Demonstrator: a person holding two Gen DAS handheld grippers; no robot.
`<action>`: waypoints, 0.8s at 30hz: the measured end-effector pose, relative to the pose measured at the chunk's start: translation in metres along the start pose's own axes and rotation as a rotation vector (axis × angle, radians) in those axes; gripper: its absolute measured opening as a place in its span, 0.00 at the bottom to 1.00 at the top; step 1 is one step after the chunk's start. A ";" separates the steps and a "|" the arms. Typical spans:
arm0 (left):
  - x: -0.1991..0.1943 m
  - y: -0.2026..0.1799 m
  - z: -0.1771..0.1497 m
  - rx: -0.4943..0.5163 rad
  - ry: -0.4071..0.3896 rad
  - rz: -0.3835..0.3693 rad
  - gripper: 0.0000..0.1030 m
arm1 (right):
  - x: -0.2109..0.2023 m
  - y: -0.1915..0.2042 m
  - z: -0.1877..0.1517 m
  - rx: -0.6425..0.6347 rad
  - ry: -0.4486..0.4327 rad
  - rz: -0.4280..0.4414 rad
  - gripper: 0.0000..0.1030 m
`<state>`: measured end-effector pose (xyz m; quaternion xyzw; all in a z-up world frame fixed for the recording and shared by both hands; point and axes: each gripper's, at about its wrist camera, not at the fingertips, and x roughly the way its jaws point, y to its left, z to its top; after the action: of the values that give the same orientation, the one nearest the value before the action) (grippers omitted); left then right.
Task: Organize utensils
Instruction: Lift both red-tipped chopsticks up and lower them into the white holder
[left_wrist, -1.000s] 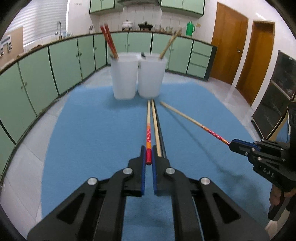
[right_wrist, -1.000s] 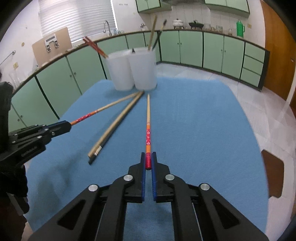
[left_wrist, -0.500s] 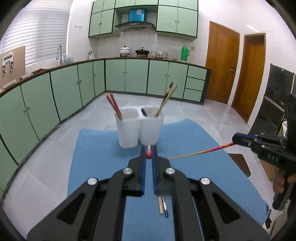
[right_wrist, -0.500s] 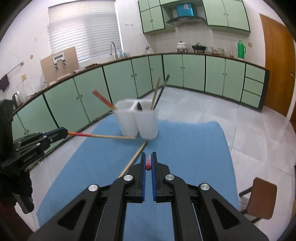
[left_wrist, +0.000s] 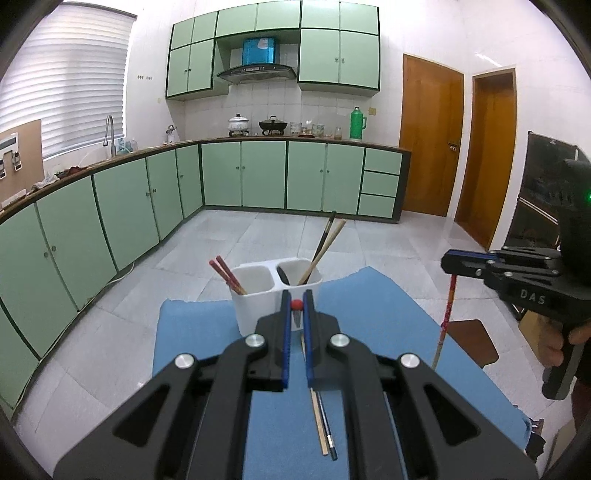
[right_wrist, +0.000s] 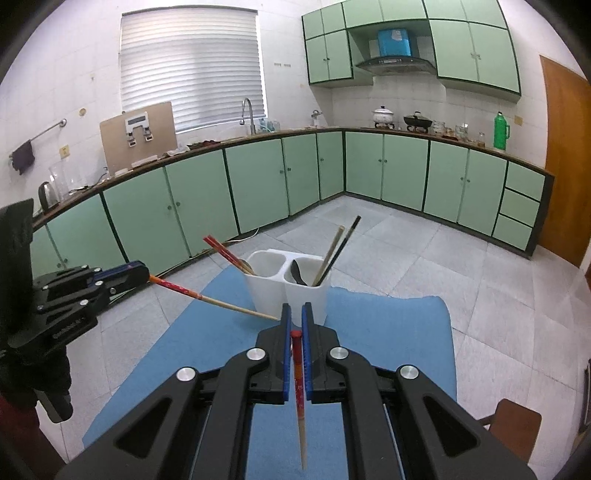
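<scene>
A white two-compartment holder (left_wrist: 258, 295) (right_wrist: 273, 291) stands at the far end of the blue mat (left_wrist: 369, 310) (right_wrist: 388, 325). Its left compartment holds red chopsticks (left_wrist: 227, 275) (right_wrist: 225, 254); its right holds a tan and a black chopstick (left_wrist: 325, 245) (right_wrist: 338, 251). My left gripper (left_wrist: 296, 306) is shut on a red-ended chopstick (left_wrist: 296, 305), seen end-on, raised above the mat. My right gripper (right_wrist: 296, 325) is shut on another red-ended chopstick (right_wrist: 298, 376), hanging downward; it also shows in the left wrist view (left_wrist: 447, 317).
A tan chopstick (left_wrist: 318, 417) and a dark one (left_wrist: 327, 424) lie on the mat below my left gripper. Green cabinets (left_wrist: 258, 177) line the walls. A brown stool (left_wrist: 469, 339) (right_wrist: 517, 424) stands to the right of the table.
Both grippers have lifted their chopsticks well off the mat and tilted them, from lying flat a second ago to hanging steeply. The holder now sits lower in both views.
</scene>
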<state>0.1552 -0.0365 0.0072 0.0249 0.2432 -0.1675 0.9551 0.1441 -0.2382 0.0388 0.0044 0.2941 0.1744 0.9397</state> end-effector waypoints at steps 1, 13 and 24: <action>-0.001 0.001 0.001 -0.001 -0.002 -0.003 0.05 | 0.002 0.000 0.002 0.000 -0.001 0.002 0.05; -0.011 0.018 0.026 -0.011 -0.060 0.012 0.05 | 0.012 0.000 0.050 -0.003 -0.063 0.024 0.05; -0.004 0.024 0.076 0.045 -0.121 0.048 0.05 | 0.024 -0.007 0.139 0.034 -0.217 0.047 0.05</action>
<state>0.1945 -0.0220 0.0757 0.0422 0.1805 -0.1511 0.9710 0.2418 -0.2234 0.1393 0.0459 0.1933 0.1900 0.9615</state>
